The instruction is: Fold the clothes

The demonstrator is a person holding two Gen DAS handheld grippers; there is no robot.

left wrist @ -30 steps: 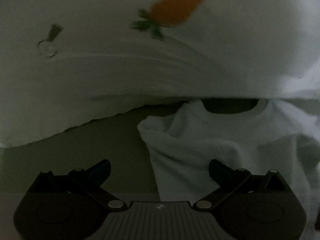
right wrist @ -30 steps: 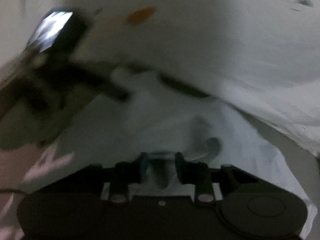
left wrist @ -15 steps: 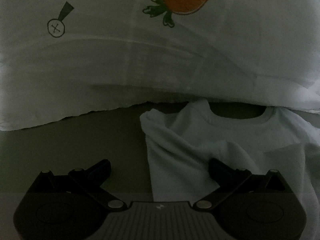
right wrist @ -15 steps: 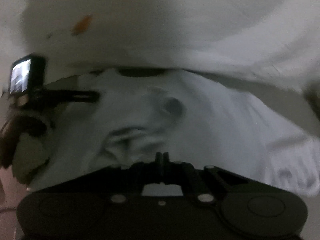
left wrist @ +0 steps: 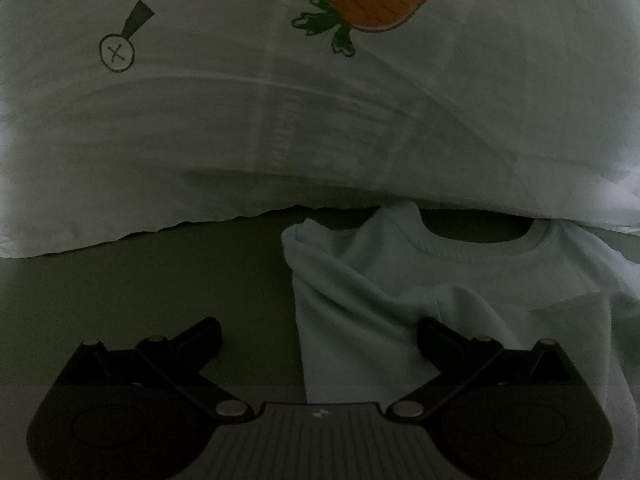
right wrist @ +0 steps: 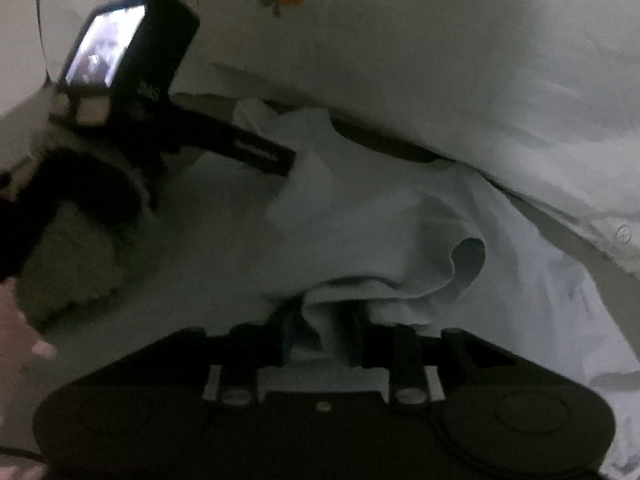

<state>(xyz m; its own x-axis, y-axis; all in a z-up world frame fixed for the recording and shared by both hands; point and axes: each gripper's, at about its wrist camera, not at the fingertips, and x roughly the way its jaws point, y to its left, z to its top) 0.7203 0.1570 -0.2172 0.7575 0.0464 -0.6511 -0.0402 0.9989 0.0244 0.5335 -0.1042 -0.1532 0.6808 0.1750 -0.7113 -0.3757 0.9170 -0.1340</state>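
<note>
Lying ahead of the left gripper (left wrist: pixel 318 338), the pale T-shirt (left wrist: pixel 400 300) points its round neckline (left wrist: pixel 478 240) away from the fingers, so its long axis runs from the gripper's base toward the far bedding. Left of the left-hand finger (left wrist: pixel 200 338) there is only bare dark surface (left wrist: pixel 160 280); the shirt's folded side edge falls between the two fingers, and the right-hand finger sits over the cloth. Those jaws stand wide apart and grip nothing. Beyond the neckline a white sheet (left wrist: pixel 280 140) printed with an orange carrot (left wrist: pixel 388 2) drapes over the shirt's far edge.

From the right wrist camera, the left gripper (right wrist: pixel 280 156) appears at the left, its finger reaching over the shirt's upper part. A person's hand (right wrist: pixel 16 328) shows at the left edge, blurred. The right gripper (right wrist: pixel 324 332) has a bunched fold of the T-shirt (right wrist: pixel 360 220) between its close-set fingers, which are opening; the cloth rises ahead of them in a curled ridge. To the right, the sheet (right wrist: pixel 440 60) slopes down across the shirt.
</note>
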